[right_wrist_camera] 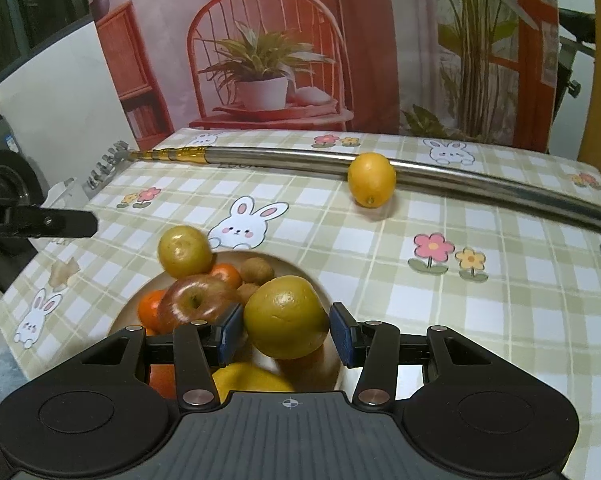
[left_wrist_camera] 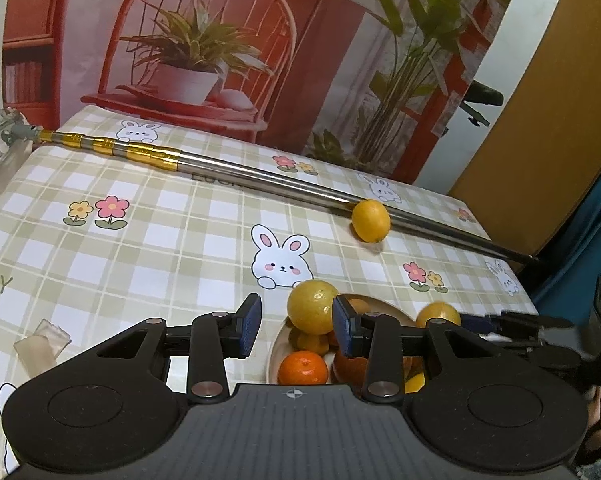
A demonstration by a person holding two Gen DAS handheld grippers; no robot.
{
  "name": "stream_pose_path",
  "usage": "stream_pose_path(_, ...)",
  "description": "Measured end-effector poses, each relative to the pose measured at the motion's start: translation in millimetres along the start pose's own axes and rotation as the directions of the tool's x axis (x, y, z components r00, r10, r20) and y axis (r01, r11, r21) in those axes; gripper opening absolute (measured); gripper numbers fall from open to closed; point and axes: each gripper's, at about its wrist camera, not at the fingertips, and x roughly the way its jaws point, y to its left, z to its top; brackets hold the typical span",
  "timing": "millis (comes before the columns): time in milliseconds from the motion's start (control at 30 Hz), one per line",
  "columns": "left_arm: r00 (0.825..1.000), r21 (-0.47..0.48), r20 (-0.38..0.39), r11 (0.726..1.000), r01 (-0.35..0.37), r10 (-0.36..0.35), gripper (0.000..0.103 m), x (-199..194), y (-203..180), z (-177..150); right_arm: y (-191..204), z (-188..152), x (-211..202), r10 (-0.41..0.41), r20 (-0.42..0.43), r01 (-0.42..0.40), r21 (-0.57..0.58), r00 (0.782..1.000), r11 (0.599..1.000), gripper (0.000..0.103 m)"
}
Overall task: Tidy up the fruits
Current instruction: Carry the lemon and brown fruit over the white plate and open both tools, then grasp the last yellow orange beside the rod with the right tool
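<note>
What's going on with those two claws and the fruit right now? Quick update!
Left gripper open, empty. Right gripper jaws around yellow-green fruit, contact unclear. One lemon loose against metal pole, outside plate.

The right hand-held gripper (right_wrist_camera: 286, 334) has its blue-padded jaws on either side of a large yellow-green round citrus fruit (right_wrist_camera: 285, 317), though whether the pads touch it cannot be told. The fruit sits over a shallow beige bowl (right_wrist_camera: 332, 364) holding a red apple (right_wrist_camera: 194, 302), orange tangerines (right_wrist_camera: 226, 274) and another yellow fruit (right_wrist_camera: 185, 251). Far across the checked, bunny-printed desk (right_wrist_camera: 460, 320), a lone yellow lemon (right_wrist_camera: 371, 179) rests against a long steel telescopic pole (right_wrist_camera: 480, 184). The left hand-held gripper's black finger (right_wrist_camera: 52, 222) shows at the left edge.
</note>
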Motion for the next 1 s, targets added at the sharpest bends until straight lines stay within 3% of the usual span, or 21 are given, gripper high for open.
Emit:
stream_pose_path(233, 1.000, 0.002, 0.002, 1.000, -0.008, 0.008, 0.041, 4.0, -0.3, 2.8, -3.8, 17.4, 26.6, 0.018, -0.011, -0.018, -0.015, 1.000, 1.000, 0.044)
stream_pose_path(567, 1.000, 0.000, -0.010, 1.000, -0.006, 0.006, 0.041, 8.9, 0.5, 3.5, -1.6, 25.5, 46.5, 0.113, -0.059, -0.112, 0.018, 0.992, 0.994, 0.044)
stream_pose_path(1000, 1.000, 0.006, -0.013, 1.000, -0.003, 0.004, 0.041, 12.5, -1.6, 4.9, -6.6, 25.8, 48.4, 0.105, -0.070, -0.104, 0.023, 0.992, 0.994, 0.050)
